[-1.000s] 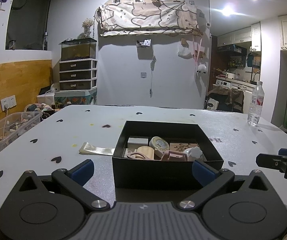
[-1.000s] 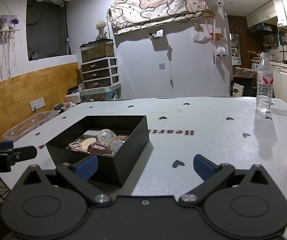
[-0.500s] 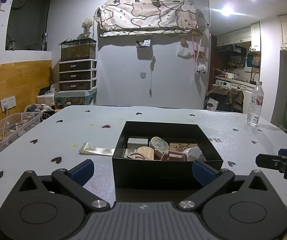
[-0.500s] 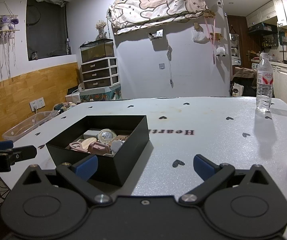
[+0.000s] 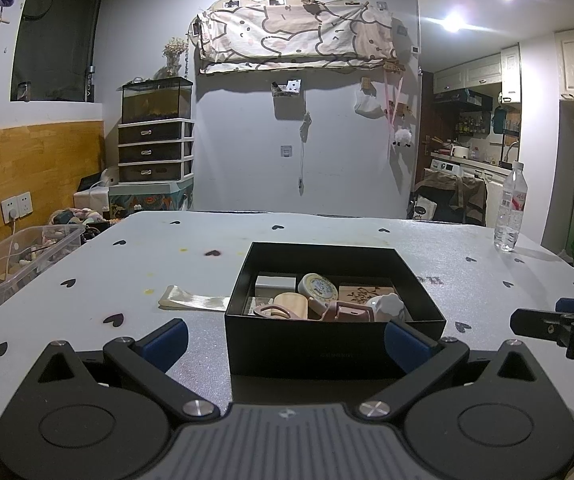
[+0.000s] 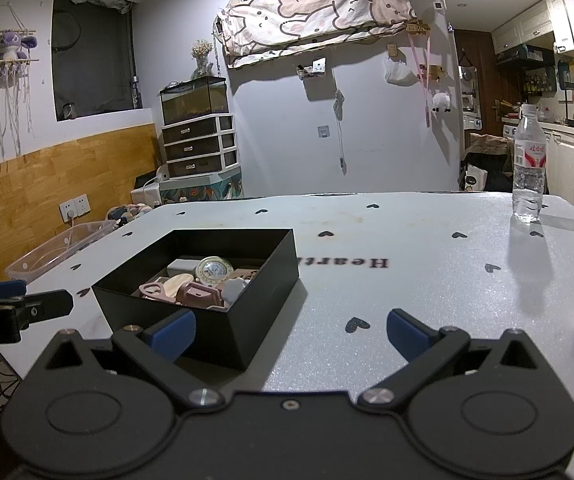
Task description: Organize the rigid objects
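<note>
**Box of small items between two spread grippers**

Black box [image 5: 335, 344] on the heart-print table [image 6: 407, 240], filled with small rigid items [image 5: 319, 300]. Ribbon strip [image 5: 193, 302] lies left; water bottle [image 6: 529, 176] far right. Left gripper [image 5: 285, 336] straddles the box front, fingers wide apart; right gripper [image 6: 291, 330] likewise spread, empty.

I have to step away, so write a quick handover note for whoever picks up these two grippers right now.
Left gripper: open, empty, low in front of the black box.
Right gripper: open, empty, to the right of the box, over the table.
Things: small rigid items sit together inside the box, among them a round tin and a white block.
Outside it: a flat pale strip to its left, a water bottle at the far right.
Done or left: cannot tell; nothing is held.
</note>
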`<state>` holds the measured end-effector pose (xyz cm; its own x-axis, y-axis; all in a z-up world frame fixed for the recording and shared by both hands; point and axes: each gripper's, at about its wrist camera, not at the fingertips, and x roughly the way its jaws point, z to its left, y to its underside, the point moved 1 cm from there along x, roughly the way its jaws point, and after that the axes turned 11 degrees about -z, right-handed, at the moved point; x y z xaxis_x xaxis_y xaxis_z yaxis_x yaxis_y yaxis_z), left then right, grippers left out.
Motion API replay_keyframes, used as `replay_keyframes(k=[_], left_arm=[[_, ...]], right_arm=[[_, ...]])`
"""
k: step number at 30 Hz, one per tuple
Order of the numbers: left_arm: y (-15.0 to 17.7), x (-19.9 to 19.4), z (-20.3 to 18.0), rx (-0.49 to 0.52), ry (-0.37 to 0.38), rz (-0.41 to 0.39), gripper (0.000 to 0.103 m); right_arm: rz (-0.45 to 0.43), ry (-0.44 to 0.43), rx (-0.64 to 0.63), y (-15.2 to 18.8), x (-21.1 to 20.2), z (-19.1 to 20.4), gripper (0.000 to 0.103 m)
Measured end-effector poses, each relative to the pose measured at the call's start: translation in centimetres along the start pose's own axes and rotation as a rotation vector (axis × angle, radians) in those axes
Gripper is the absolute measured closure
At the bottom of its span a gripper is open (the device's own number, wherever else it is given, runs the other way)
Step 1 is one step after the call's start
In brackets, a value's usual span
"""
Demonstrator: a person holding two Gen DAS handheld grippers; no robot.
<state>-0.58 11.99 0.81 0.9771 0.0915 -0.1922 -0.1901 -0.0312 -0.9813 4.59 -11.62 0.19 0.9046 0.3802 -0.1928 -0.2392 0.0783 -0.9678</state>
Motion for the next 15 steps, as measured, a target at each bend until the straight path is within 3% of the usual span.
replay_keyframes(k=[15], left_arm=[[-0.02,-0.15,-0.13,-0.002,-0.005,0.000,0.000]], right_arm=[[0.000,0.000,-0.001,-0.02,-0.03,0.06,0.000]])
